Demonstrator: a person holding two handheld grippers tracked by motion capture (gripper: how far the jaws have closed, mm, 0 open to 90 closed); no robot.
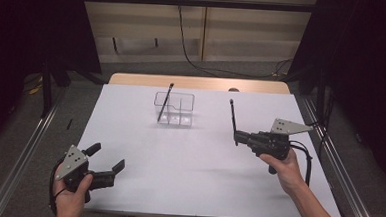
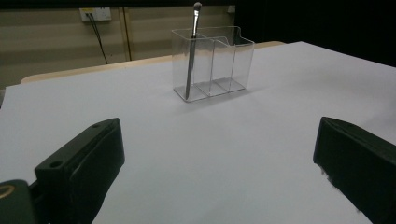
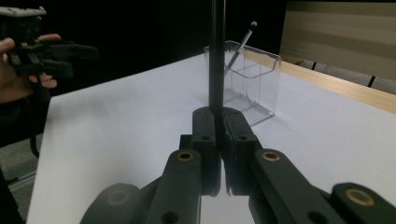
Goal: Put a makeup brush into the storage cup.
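Right claw [image 1: 236, 137] is clamped on a thin black brush [image 1: 232, 115], long axis upright from the jaws, held above the white bench [image 1: 188, 163]. Clear three-slot organizer [image 1: 174, 109] lies ahead of it, well apart, one brush [image 1: 164, 103] already leaning in an end slot. Left claw [image 1: 109, 160] sits farther off, jaws wide, holding nothing.

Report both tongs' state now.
Left tongs: open, holding nothing.
Right tongs: shut on a thin black brush.
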